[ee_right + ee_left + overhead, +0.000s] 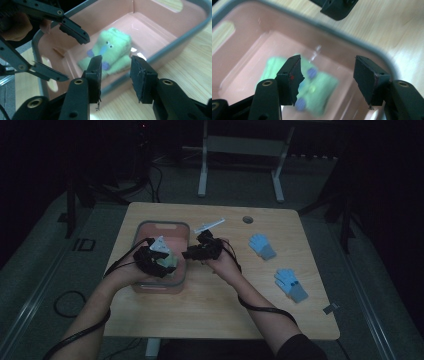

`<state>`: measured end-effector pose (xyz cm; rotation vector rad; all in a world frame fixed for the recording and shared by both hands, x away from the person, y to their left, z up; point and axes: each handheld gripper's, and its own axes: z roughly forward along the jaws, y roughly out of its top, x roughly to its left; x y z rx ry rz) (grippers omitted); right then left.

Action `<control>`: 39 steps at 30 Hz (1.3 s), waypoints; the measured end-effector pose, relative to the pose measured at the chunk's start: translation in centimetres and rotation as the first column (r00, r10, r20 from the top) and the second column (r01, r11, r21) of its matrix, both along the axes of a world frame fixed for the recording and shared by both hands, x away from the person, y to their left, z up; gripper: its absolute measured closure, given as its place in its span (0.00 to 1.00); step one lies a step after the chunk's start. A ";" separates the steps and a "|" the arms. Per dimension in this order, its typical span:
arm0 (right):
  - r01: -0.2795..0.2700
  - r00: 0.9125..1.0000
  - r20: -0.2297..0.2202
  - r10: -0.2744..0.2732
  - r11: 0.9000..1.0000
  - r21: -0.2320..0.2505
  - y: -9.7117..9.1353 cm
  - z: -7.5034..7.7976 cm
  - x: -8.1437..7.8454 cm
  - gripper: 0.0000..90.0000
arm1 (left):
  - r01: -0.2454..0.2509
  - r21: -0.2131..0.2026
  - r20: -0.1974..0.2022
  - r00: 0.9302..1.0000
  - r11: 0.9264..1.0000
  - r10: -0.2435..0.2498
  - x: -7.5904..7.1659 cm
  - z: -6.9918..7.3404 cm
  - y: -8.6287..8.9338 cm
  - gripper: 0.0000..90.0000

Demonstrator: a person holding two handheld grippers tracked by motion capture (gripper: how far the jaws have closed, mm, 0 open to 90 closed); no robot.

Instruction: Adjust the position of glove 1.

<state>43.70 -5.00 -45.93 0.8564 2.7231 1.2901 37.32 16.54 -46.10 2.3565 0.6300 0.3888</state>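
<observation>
High view: pink bin [145,227] with a grey rim stands on the left half of the table [215,310]. One item lies in it, a green glove [112,50] with blue patches, flat on the bin floor, seen from both gripper views. Nothing else is visible in the bin.

My left hand-held gripper [152,260] hangs over the bin, pointing down at the glove. Its jaws stand apart with nothing between the pads; the glove lies below them, not touched.

My right hand-held gripper [200,251] is just outside the bin's right wall, above the table, aimed across the rim toward the glove. Its jaws are also parted and empty.

Two blue gloves lie on the right half of the table, well apart from the bin: far blue glove [262,245], near blue glove [291,284].
</observation>
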 end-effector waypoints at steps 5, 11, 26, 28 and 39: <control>0.001 1.000 0.025 0.000 1.000 -0.012 -2.0 0.5 -0.6 0.66 | 0.025 -0.025 0.006 1.000 0.999 -0.025 -0.4 0.5 -1.6 0.45; 0.021 0.999 0.047 -0.020 1.000 -0.021 -4.5 0.5 -1.1 0.66 | 0.050 -0.017 -0.012 0.999 0.999 -0.050 -0.3 0.3 -3.3 0.42; 0.077 0.996 0.042 -0.078 0.997 0.025 -10.4 0.4 -1.6 0.64 | 0.115 -0.035 -0.027 0.993 0.993 -0.116 -0.7 -0.6 -7.5 0.06; 0.081 0.995 0.047 -0.082 0.996 0.024 -11.0 0.3 -1.8 0.64 | 0.117 -0.056 -0.023 0.993 0.991 -0.119 -0.9 -0.6 -7.9 0.06; 0.118 0.991 0.055 -0.120 0.992 0.042 -15.4 -0.2 -2.8 0.64 | 0.201 -0.071 0.044 0.979 0.977 -0.198 -2.5 -1.5 -10.6 0.06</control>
